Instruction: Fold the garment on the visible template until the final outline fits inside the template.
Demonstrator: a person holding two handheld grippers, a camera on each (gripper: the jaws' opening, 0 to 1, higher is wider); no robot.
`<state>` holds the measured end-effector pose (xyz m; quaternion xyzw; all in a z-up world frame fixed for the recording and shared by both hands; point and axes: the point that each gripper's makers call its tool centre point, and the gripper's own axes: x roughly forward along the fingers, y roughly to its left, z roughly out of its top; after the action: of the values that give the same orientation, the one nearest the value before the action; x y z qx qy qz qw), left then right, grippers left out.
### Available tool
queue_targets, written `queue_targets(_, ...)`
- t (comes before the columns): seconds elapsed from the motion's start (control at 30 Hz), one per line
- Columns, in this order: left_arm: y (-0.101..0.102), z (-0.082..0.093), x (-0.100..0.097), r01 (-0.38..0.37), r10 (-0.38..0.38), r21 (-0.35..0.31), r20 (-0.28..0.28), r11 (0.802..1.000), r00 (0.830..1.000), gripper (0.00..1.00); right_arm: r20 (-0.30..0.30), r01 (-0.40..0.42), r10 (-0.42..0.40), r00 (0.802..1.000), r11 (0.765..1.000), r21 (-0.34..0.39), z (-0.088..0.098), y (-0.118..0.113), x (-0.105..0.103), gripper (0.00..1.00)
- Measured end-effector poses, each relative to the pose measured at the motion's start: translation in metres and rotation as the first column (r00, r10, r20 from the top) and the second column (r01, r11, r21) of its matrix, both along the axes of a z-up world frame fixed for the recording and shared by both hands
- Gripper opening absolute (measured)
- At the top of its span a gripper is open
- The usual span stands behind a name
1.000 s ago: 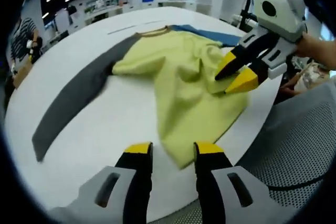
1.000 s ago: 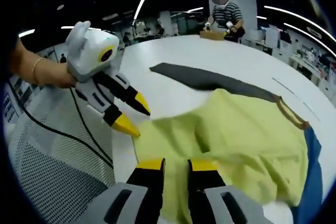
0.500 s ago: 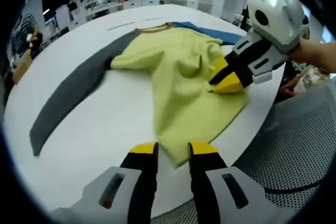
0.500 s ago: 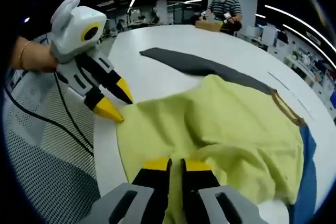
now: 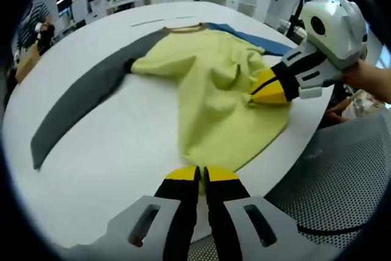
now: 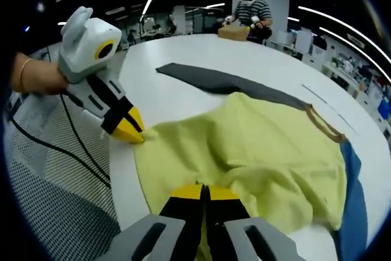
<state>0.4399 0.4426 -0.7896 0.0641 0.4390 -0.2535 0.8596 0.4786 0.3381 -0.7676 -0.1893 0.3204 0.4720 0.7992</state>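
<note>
A yellow-green garment point(image 5: 208, 90) lies spread on the white table, with a grey sleeve point(image 5: 79, 102) stretched out to the left, a blue sleeve point(image 5: 256, 38) at the far side and a brown collar point(image 5: 183, 27). My left gripper point(image 5: 203, 174) is shut on the garment's near hem corner. My right gripper point(image 5: 256, 95) comes in from the right, shut on a rumpled fold of the yellow cloth. In the right gripper view the right gripper point(image 6: 204, 191) pinches the yellow body point(image 6: 256, 145), and the left gripper point(image 6: 131, 129) grips the hem corner by the table edge.
The round white table point(image 5: 122, 151) ends just below both grippers. A grey mesh surface point(image 5: 342, 169) lies beyond that edge, crossed by a black cable point(image 6: 61, 145). A thin line point(image 5: 149, 21) is marked on the table past the collar. A person point(image 6: 250, 13) sits at the far side.
Both pairs of jaws have gone from open to shut on the yellow cloth. The left gripper has settled on the hem corner, and the right stays on the fold.
</note>
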Motion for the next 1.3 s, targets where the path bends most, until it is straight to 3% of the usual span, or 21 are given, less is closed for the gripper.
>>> queue_targets(0.27,-0.002,0.013,-0.006,-0.017,0.018,-0.023,0.011,1.0,1.0,0.01,0.061,0.092,-0.095,0.994,0.995,0.037,0.033,-0.041,0.002,0.0)
queue_targets(0.57,-0.004,0.031,-0.017,-0.086,0.086,-0.1,-0.005,0.991,0.996,0.01,0.111,0.236,-0.241,0.964,0.97,0.06,0.058,-0.097,0.0,0.0)
queue_targets(0.7,0.0,0.039,-0.019,-0.112,0.114,-0.11,0.008,0.988,0.993,0.01,0.068,0.309,-0.316,0.946,0.946,0.094,0.063,-0.12,-0.009,0.0)
queue_targets(0.97,0.007,0.05,-0.022,-0.132,0.134,-0.108,0.012,0.985,0.991,0.01,0.05,0.382,-0.388,0.92,0.919,0.099,0.071,-0.151,-0.024,0.0)
queue_targets(1.3,0.016,0.047,-0.039,-0.15,0.149,-0.04,-0.016,0.988,0.989,0.01,-0.002,0.449,-0.45,0.893,0.892,0.053,0.055,-0.18,-0.054,0.0)
